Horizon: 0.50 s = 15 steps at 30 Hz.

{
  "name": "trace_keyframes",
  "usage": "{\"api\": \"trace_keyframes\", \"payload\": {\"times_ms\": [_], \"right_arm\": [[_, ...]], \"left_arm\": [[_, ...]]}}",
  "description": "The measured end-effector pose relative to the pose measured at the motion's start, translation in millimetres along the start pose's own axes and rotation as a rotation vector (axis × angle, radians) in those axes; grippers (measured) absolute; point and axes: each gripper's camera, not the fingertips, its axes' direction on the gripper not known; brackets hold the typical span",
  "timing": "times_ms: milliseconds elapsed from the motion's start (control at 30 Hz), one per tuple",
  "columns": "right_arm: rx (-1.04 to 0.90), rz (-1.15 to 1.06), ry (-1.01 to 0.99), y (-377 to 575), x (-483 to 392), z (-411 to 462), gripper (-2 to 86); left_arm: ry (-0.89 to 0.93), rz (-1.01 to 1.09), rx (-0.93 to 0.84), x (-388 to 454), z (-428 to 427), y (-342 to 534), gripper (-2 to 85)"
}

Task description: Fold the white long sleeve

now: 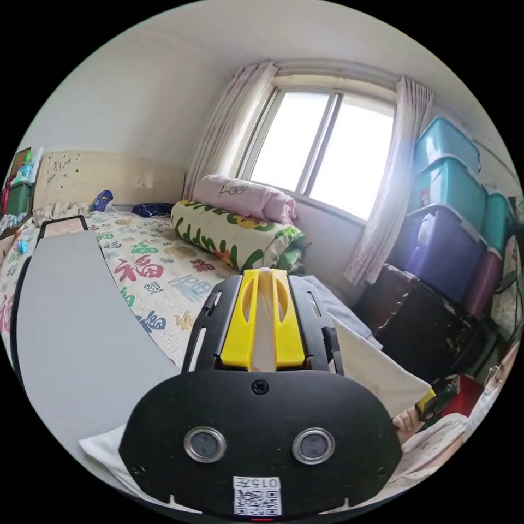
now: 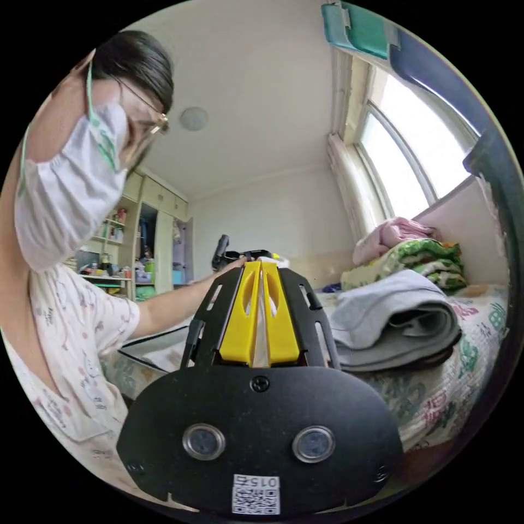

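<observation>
Bedroom, daylight from a wide window (image 1: pixel 322 153) behind the bed (image 1: pixel 164 273), whose cover is printed with coloured characters.

White long sleeve (image 1: pixel 376 365): in the left gripper view a pale stretch of it runs taut from the left gripper (image 1: pixel 265 275) out to a second pair of yellow tips at the picture's right edge, with fingers beside them; more white cloth lies under the gripper body near the grey board (image 1: pixel 71 322). Left gripper's yellow jaws are closed together with a strip of white cloth pinched between them.

Right gripper (image 2: pixel 261 270): jaws likewise pressed together, a thin band of white showing in the slit between them. A white bunch sits at the tips; whether it is the same garment I cannot tell.

Grey board lies flat on the bed, long curved edge toward the printed cover, black rim visible. Bare cover between board and bedding roll.

Toward the window from the board: a rolled green-and-white quilt (image 1: pixel 234 237) with a pink bundle (image 1: pixel 245 196) on top, against the sill. Stacked plastic bins (image 1: pixel 453 213), teal and purple, stand to the side of the window, close to the bed's edge.

Right gripper view: folded grey garment (image 2: pixel 393 322) on the bed; a person (image 2: pixel 71 229) with an arm reaching past the jaws.
</observation>
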Motion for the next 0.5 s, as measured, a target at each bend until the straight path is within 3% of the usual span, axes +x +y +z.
{"api": "trace_keyframes", "payload": {"times_ms": [167, 367, 500], "right_arm": [[-0.146, -0.027, -0.383, 27, -93, 68, -1.0], [-0.479, -0.070, -0.526, 116, -197, 148, -1.0], [-0.608, -0.016, -0.588, 146, -211, 161, -0.9]], "left_arm": [[-0.090, -0.042, 0.015, -84, -116, 50, 0.9], [-0.280, -0.038, -0.290, -183, -128, 135, 0.7], [-0.351, -0.004, -0.352, -193, -122, 159, 0.3]]}}
